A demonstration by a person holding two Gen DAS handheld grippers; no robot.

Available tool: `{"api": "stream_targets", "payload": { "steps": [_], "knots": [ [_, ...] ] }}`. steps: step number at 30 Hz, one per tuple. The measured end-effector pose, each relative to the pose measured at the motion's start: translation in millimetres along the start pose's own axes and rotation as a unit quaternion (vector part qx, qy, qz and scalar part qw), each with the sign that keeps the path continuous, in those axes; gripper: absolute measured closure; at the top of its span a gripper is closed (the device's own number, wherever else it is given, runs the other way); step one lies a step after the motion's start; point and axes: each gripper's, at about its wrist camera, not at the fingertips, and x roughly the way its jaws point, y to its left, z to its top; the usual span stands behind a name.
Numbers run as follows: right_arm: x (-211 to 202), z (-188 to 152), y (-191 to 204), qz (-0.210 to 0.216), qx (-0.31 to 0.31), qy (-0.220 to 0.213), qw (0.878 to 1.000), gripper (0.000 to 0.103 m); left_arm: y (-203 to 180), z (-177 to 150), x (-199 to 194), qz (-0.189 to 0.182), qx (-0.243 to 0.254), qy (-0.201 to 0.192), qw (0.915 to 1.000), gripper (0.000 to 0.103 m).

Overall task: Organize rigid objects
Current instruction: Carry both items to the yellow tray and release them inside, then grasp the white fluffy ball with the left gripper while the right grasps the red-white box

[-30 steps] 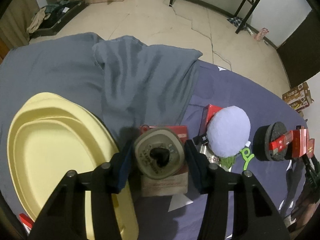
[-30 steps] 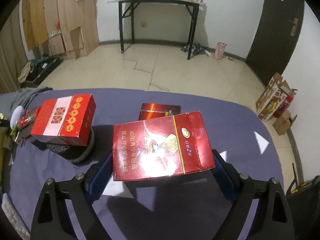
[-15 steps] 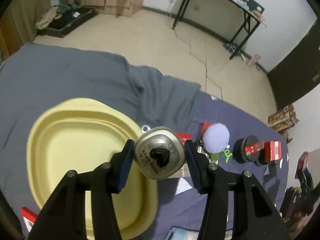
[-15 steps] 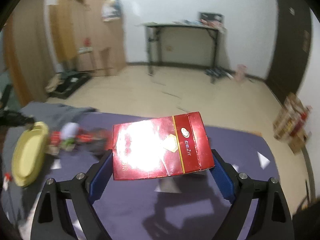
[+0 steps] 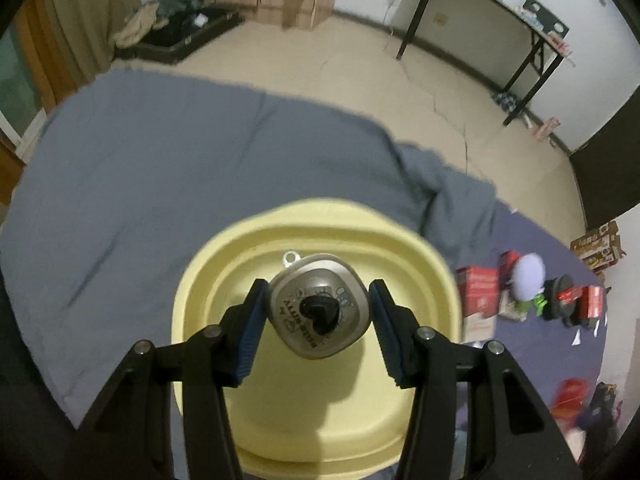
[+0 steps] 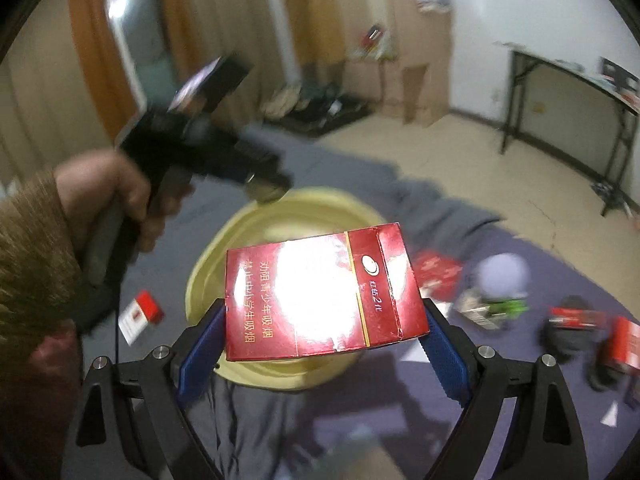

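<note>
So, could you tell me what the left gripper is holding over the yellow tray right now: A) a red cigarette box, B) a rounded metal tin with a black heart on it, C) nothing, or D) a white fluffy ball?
B: the left gripper is shut on the metal tin above the yellow tray; the red box sits in the right gripper.

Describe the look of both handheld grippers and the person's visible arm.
Both grippers, left and right, have matte black angular frames with silver screw heads and blue ribbed pads on the fingers. In the right wrist view, the left hand is bare, in a brown knitted sleeve, gripping a black handle with a thin black cable hanging below.
</note>
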Motion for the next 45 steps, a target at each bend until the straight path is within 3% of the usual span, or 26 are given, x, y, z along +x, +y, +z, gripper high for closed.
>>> {"api": "stream_targets", "payload": {
  "steps": [3,6,12,16,22,23,24,25,26,27,29,32,34,37,39,42,45],
  "knots": [
    [45.9,-13.0,24.5,-0.003,-0.013,0.036,0.999,0.012,9.4,-6.4,30.4,-0.001,-0.003,0.025,0.9997,0.050],
    [85.8,-21.9,45.5,-0.028,-0.055,0.071,0.996,0.012,14.4,-9.6,56.9,0.021,0.007,0.059,0.9980,0.050],
    [128.0,-59.6,75.9,-0.056,-0.103,0.122,0.986,0.012,22.7,-14.7,84.4,0.016,0.010,0.077,0.9968,0.050],
    [142.3,-74.3,86.1,-0.071,-0.103,0.131,0.983,0.012,26.0,-17.5,88.7,0.010,0.009,0.070,0.9975,0.050],
    [135.2,-93.3,98.2,-0.057,-0.084,0.131,0.986,0.007,32.6,-18.3,80.5,-0.013,-0.010,0.065,0.9978,0.049],
    [128.8,-92.1,97.3,-0.052,-0.078,0.125,0.988,0.001,34.2,-15.3,75.1,-0.019,-0.014,0.060,0.9979,0.039],
    [121.2,-87.2,94.0,-0.049,-0.070,0.119,0.989,0.000,33.4,-14.5,64.1,-0.025,-0.013,0.049,0.9984,0.031],
    [104.9,-84.3,86.9,-0.041,-0.058,0.111,0.991,0.000,30.7,-13.8,54.3,-0.026,-0.006,0.039,0.9989,0.013],
    [88.6,-85.8,85.6,-0.034,-0.046,0.105,0.993,0.000,23.1,-11.9,43.9,-0.021,0.004,0.026,0.9994,0.004],
    [69.2,-88.1,82.2,-0.028,-0.034,0.094,0.995,0.000,12.5,-9.1,31.4,-0.014,0.018,0.008,0.9997,0.002],
    [33.6,-85.2,58.3,-0.032,-0.006,0.072,0.997,0.000,-17.1,-6.3,9.9,-0.017,0.041,-0.018,0.9988,0.000],
    [-19.3,-72.8,-2.1,-0.058,0.055,0.037,0.996,0.000,-63.5,-5.7,-4.7,-0.072,0.054,-0.022,0.9957,0.000],
    [-59.0,-76.5,-52.3,-0.100,0.107,0.021,0.989,0.000,-100.4,-7.3,-8.5,-0.102,0.072,-0.022,0.9920,0.000],
    [-112.0,-105.9,-137.2,-0.178,0.167,0.003,0.970,0.000,-159.4,-12.6,-3.5,-0.111,0.088,-0.028,0.9896,0.000],
    [-133.2,-136.6,-184.9,-0.222,0.203,0.015,0.954,0.000,-191.1,-18.9,11.6,-0.114,0.095,-0.017,0.9887,0.000],
    [-137.3,-164.0,-230.7,-0.224,0.266,0.028,0.937,0.000,-217.3,-23.1,38.8,-0.107,0.099,0.011,0.9892,0.000],
    [-123.0,-165.3,-236.7,-0.207,0.264,0.022,0.942,0.000,-234.7,-20.8,57.6,-0.085,0.110,0.026,0.9899,0.000]
  ]
}}
